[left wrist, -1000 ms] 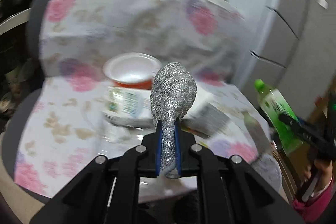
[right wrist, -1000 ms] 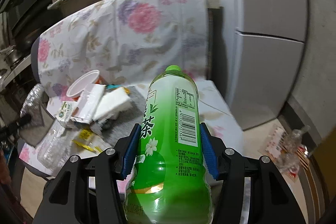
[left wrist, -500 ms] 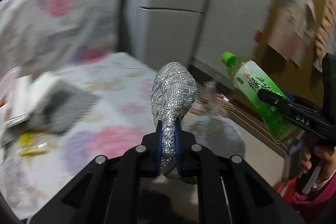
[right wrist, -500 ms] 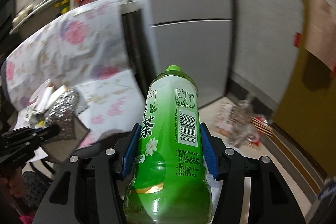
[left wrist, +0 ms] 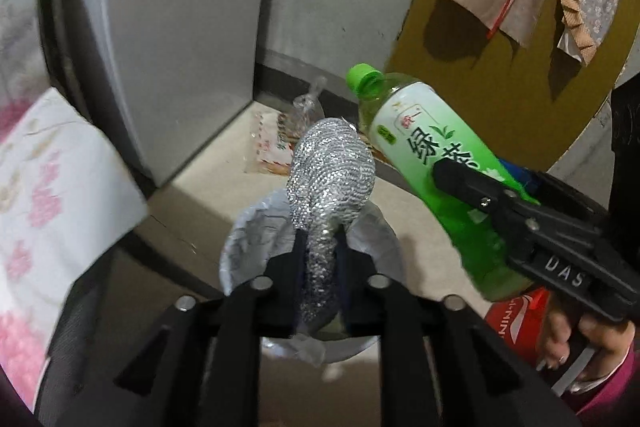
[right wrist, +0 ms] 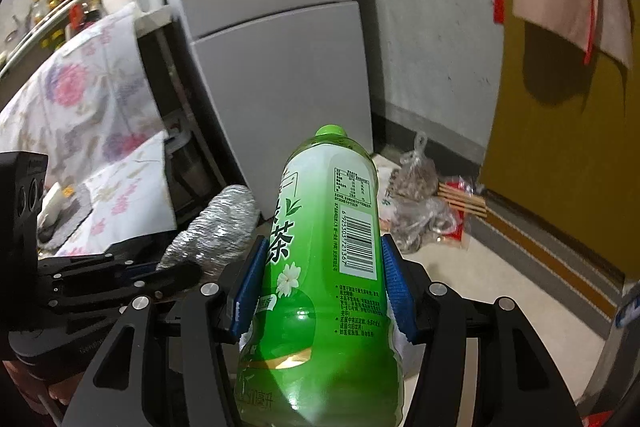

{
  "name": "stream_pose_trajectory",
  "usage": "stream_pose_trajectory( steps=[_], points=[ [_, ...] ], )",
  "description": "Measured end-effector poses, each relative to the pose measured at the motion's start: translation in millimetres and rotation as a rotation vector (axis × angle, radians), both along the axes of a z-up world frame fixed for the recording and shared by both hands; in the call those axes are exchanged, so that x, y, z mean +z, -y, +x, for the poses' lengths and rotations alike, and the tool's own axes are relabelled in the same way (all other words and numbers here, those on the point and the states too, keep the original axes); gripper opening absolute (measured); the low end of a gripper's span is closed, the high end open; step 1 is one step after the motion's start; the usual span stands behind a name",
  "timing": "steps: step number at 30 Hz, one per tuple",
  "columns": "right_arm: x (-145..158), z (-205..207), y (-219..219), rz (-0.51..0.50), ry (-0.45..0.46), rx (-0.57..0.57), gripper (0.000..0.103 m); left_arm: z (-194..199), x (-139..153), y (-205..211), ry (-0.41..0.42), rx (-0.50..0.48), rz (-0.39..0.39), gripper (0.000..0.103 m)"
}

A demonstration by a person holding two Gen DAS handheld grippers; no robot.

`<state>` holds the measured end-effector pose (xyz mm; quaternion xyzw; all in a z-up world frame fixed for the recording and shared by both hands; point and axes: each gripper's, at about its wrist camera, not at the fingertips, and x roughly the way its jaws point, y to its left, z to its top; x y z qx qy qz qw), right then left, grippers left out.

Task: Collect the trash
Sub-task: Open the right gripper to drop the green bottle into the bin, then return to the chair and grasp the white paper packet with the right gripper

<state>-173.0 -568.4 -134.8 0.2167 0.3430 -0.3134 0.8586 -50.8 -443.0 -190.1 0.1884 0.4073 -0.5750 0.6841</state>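
**Observer:** Where are you in the trash run?

**Me:** Over the bin [left wrist: 240, 247], the one with the pale liner on the floor. My left gripper [left wrist: 320, 247] hangs right above its mouth, jaws opening, and the silver foil bag [left wrist: 332, 171] sits between them. I can't tell whether the pads are pressing on it or whether it has started to slip.

**Observer:** And the other hand?

**Me:** My right gripper [right wrist: 320, 287] is clamped on the green tea bottle [right wrist: 328, 247], blue pads against both sides, cap pointing away from me. It sits just beside the bin, not over it.

**Observer:** So nothing is binned?

**Me:** Neither piece, I'd say. The foil bag looks about to drop and the bottle should follow. More bagged litter [right wrist: 416, 203] lies beyond the bin, by the wall, so I judge plenty remains.
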Motion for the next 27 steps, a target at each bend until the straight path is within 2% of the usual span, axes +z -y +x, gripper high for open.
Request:
stream_pose_trajectory(
  steps=[1,3,5,9,17,23,27],
  points=[
    [-4,1,4,0.011,0.0,-0.002,0.058,0,-3,4,0.0,-0.001,0.012,0.054],
    [-16,3,14,0.046,-0.016,-0.009,0.061,0,-8,3,0.008,0.006,0.02,0.061],
    [-23,3,20,0.058,-0.017,-0.036,0.069,4,-10,-1,0.007,0.018,0.028,0.061],
    [-16,-4,24,0.062,0.004,-0.065,0.069,20,3,-20,0.038,0.08,0.007,0.061],
    [46,3,-2,-0.061,0.068,-0.043,0.068,61,39,-87,0.146,0.266,-0.023,0.061],
    [86,38,-50,-0.088,0.118,0.083,0.068,78,61,-155,0.201,0.385,-0.013,0.061],
    [98,77,-95,-0.077,0.136,0.242,0.068,89,67,-214,0.208,0.49,0.018,0.061]
  ],
)
